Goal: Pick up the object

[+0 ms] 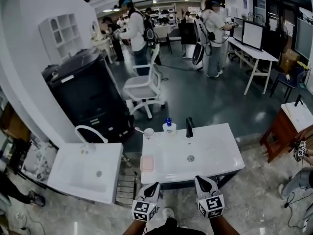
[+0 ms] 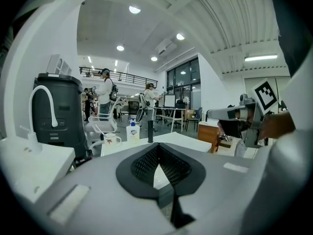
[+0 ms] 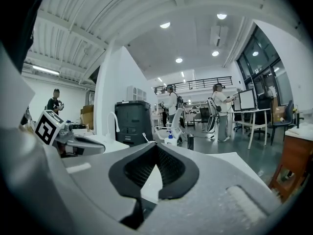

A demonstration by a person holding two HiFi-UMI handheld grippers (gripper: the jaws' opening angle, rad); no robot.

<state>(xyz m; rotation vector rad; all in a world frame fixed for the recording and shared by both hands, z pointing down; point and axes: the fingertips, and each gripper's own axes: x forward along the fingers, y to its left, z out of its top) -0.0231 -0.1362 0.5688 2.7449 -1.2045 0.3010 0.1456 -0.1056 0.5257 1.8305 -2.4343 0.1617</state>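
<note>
Head view: white sink [image 1: 220, 153] sits just ahead of both grippers. Left gripper [image 1: 152, 185] and right gripper [image 1: 202, 179] hang side by side at the sink's near edge, tips just over the rim, neither touching anything on it. Left gripper view shows its jaws pressed together at the tips with nothing pinched. Right gripper view shows the same, jaws closed and empty.

On the sink's back edge stand a pump bottle [image 1: 168, 126] with a blue top, a mug [image 1: 148, 132] left of it, and a black faucet [image 1: 190, 127] right of it. A pink pad [image 1: 147, 163] lies on the sink's left side. Which of these is the object to pick up cannot be told; all are well apart from the grippers. A second white sink [image 1: 85, 173] stands left of the first.
</note>
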